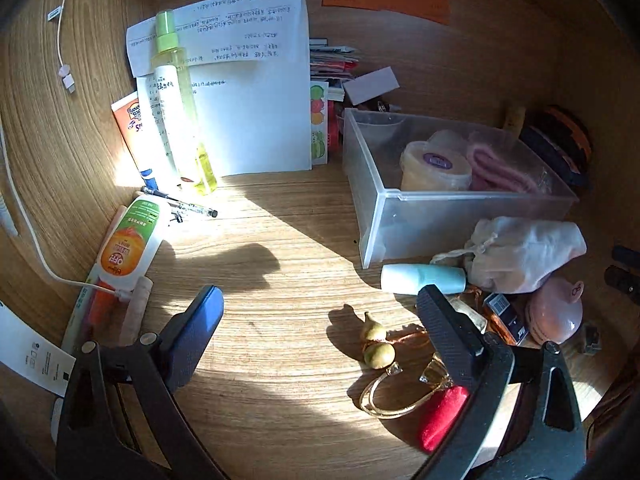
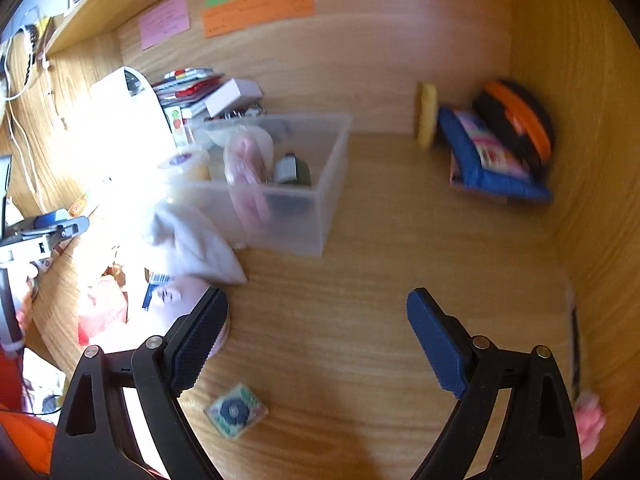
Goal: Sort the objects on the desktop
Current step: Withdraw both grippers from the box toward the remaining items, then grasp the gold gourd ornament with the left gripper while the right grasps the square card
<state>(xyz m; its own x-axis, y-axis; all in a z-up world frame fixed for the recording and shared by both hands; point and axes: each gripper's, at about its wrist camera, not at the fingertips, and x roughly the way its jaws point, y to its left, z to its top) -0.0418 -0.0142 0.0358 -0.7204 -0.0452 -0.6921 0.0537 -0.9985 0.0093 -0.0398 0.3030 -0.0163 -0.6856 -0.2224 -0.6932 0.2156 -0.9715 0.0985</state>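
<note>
Gourd charm (image 1: 376,342) on desk between spread left claw (image 1: 320,312) fingers — untouched, right claw (image 2: 318,320) spread too — empty

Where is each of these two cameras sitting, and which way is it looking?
Left wrist view: rides on the left gripper, looking forward and down at the desk, past its own two open fingers, toward a spray bottle and small gourd charm.
Right wrist view: rides on the right gripper, aimed down at the desk's corner; its open fingers show, and the other gripper at far left.
Both share the clear plastic bin and white cloth pouch.
</note>
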